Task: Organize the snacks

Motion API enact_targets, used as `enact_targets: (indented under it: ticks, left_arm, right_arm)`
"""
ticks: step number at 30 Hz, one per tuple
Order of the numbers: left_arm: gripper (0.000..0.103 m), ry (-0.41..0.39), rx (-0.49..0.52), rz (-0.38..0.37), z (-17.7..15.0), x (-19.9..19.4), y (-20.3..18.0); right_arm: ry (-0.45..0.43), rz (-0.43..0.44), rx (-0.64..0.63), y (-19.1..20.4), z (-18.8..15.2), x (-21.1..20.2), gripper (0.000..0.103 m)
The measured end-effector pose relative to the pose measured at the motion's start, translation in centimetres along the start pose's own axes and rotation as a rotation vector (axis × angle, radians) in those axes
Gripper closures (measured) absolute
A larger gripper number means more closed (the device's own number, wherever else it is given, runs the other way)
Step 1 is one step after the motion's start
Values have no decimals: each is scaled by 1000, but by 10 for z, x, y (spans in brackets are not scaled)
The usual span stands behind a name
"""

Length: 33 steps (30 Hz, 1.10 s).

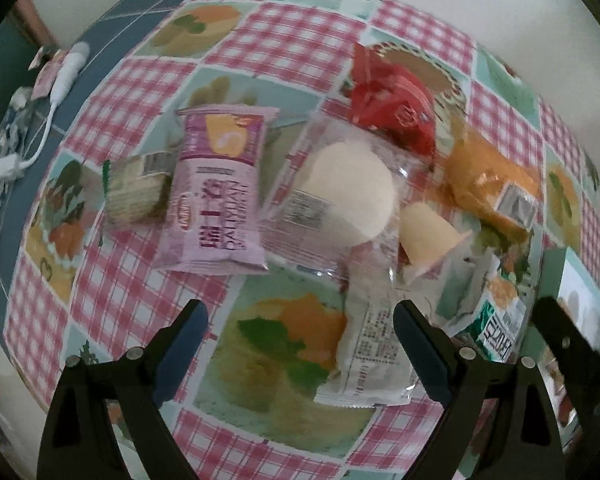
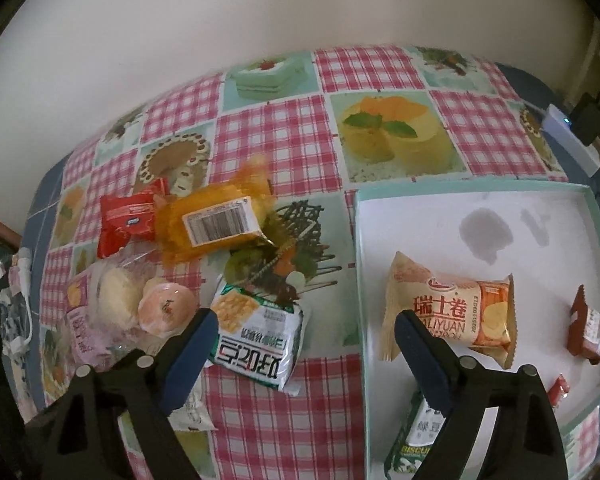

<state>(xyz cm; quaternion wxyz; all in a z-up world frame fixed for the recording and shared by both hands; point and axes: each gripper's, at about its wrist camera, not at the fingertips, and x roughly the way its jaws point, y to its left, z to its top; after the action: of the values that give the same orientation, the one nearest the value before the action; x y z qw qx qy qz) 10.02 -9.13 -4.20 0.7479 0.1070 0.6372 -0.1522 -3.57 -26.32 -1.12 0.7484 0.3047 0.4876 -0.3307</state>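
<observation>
In the left wrist view, our left gripper [image 1: 300, 320] points down at the tablecloth [image 1: 284, 40]. Its jaws stand wide apart and hold nothing. We use the round white bun in clear wrap [image 1: 346, 196] as our marker. Just left of the bun lies a purple snack packet [image 1: 216, 188], and left of that a small greenish wafer pack [image 1: 136, 188]. Behind the bun sits a red packet [image 1: 396, 104]. To the right of the bun we see a little jelly cup [image 1: 428, 236] and an orange packet [image 1: 488, 180]. A white packet [image 1: 372, 352] lies in front of the bun, close to one jaw. We count seven snacks in this pile, one of each kind.

We think the bun is soft and light, so it would squash. The clear wrap looks slippery. We would pinch the flat sealed edge of the wrap, not the bun.

In the right wrist view, our right gripper [image 2: 304, 332] is wide open too, with nothing in it. Here our marker is the white tray [image 2: 440, 208]. Inside the tray lie four snacks: a Swiss roll packet [image 2: 452, 312], a brown packet [image 2: 588, 328], a tiny red one [image 2: 558, 388] and a green biscuit pack [image 2: 412, 440]. Just left of the tray lies a green cracker pack [image 2: 260, 336].
</observation>
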Motion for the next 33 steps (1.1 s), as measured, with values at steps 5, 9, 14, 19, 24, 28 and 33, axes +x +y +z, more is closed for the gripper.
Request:
enact_targets:
  ticks: [5,9,14,19,24,28,33]
  left_arm:
    - [9,13,69,-17,-6,3,-22]
    - [9,13,146,-9,-14,1,-52]
    - [9,17,203,23,-25,6,-78]
    - [14,-2,214,58,-27,11,-80]
    - [16,4,173,80,-24,13,-71]
    - [19,5,133,83,-21,11,-62]
    - [29,23,52,79,-18,12,-46]
  right_arm:
    - [3,-4,20,-8,1,3,13]
    - [-1,5,33,-13,1,1,13]
    - [-3,13,51,-18,1,0,13]
    - [-6,26,35,-12,1,0,13]
    - [-4,37,2,0,0,0,13]
    - [3,39,-16,8,-2,5,13]
    - [3,37,-39,15,-5,9,13]
